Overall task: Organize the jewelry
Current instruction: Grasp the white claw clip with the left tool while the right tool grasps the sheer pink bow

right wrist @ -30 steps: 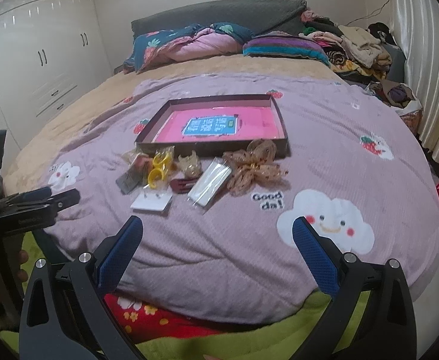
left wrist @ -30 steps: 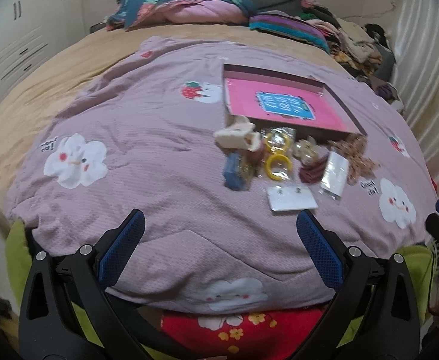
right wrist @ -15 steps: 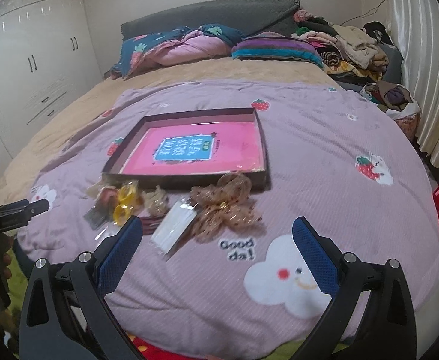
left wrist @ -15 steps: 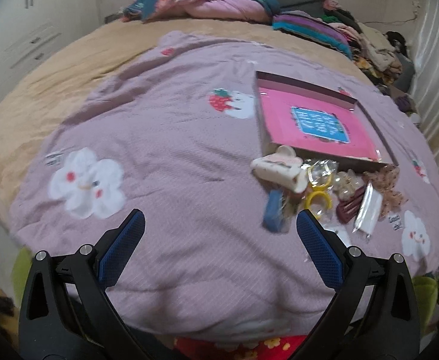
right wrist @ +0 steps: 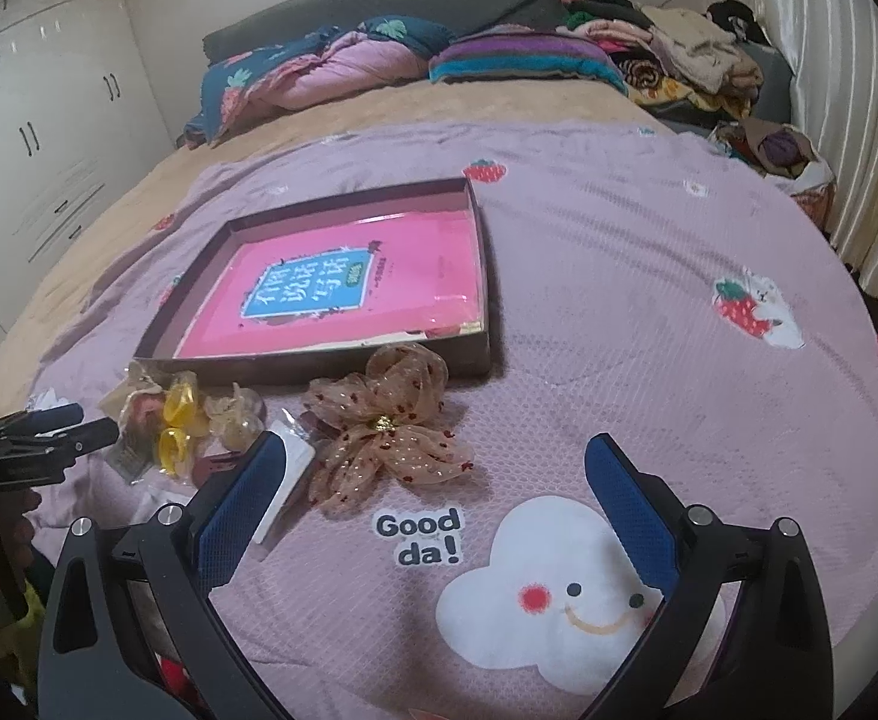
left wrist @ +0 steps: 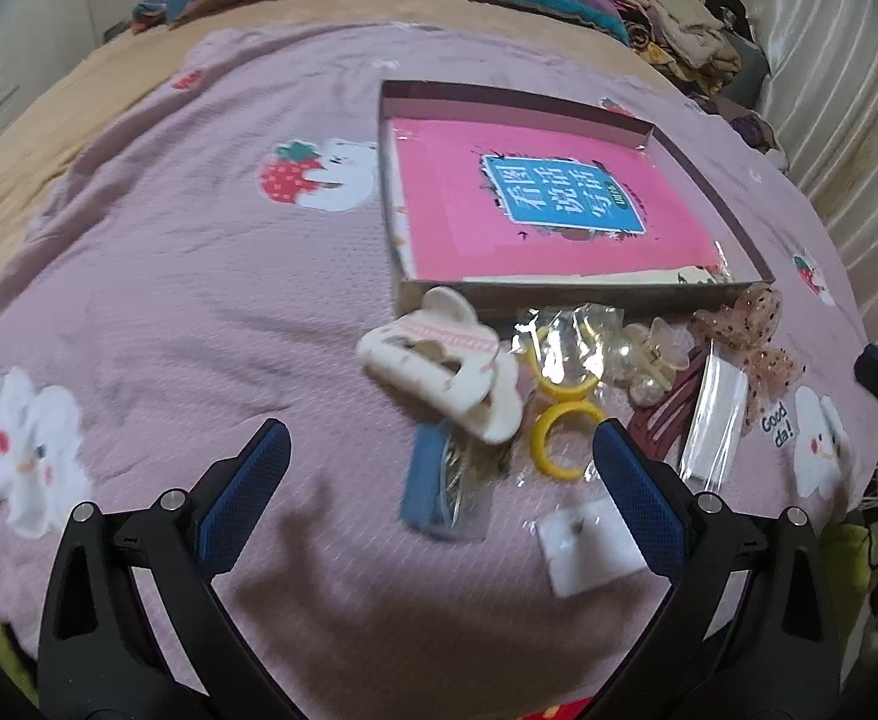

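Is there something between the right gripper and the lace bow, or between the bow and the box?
Nothing visible blocks either path. The right gripper, open, hangs just short of the lace bow, which lies right against the box front wall.

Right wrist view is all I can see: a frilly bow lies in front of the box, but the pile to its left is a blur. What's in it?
Observer: The left wrist view shows a big white claw hair clip at the pile's left end, close to the front wall of the box.
Operator: Anything nearer than the yellow rings?
Observer: Yes, a small white card lies apart on the blanket, nearest that camera.
Operator: Is the other hand-held gripper holding something?
Observer: No, the left hand-held gripper is open, with nothing between its fingers.
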Demonstrator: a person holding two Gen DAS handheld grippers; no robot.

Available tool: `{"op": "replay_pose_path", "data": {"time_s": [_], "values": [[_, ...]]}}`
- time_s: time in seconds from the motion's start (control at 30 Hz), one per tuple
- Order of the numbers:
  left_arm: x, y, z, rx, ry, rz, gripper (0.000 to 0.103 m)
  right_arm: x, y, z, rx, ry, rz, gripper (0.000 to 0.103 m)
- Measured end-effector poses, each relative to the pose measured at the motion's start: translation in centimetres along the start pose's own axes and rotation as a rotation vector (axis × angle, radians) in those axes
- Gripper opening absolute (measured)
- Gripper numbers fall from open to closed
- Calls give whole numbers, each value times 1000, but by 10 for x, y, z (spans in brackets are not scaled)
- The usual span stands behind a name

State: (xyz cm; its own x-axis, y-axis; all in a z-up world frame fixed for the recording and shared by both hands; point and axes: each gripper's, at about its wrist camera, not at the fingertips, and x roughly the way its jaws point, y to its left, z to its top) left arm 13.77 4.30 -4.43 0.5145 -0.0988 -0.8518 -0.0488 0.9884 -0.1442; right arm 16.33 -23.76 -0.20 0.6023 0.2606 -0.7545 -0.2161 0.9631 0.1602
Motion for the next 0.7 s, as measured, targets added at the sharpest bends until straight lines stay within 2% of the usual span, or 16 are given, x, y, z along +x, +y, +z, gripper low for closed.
{"op": "replay_pose_path", "data": {"time_s": [0.07, 0.17, 0.3, 0.37, 0.43, 0.47, 0.5, 0.53, 0.6, 0.67, 0.7], "values": [[7, 1, 5, -13, 5, -37, 95, 9, 0, 1, 0, 16, 2, 99], [15, 1, 11, -17, 5, -42, 92, 23, 0, 3, -8, 38, 4, 99], [25, 7, 16, -46, 20, -90, 77, 43, -1, 7, -18, 63, 16, 99], [28, 12, 18, -66, 24, -108, 62, 58, -1, 10, -21, 87, 20, 99], [31, 18, 20, -87, 23, -128, 57, 71, -1, 13, -21, 113, 29, 97], [31, 21, 21, -94, 20, -132, 51, 78, -1, 15, -18, 129, 39, 94], [31, 23, 21, -95, 20, -136, 49, 84, -1, 16, -15, 147, 55, 83], [30, 25, 22, -94, 15, -146, 48, 92, -2, 17, -6, 168, 77, 75], [29, 30, 23, -99, 6, -149, 48, 102, -3, 20, 13, 190, 106, 67], [25, 35, 23, -106, -6, -148, 46, 106, -4, 22, 30, 187, 162, 52], [23, 37, 23, -106, -13, -147, 46, 107, -4, 23, 37, 186, 198, 39]]}}
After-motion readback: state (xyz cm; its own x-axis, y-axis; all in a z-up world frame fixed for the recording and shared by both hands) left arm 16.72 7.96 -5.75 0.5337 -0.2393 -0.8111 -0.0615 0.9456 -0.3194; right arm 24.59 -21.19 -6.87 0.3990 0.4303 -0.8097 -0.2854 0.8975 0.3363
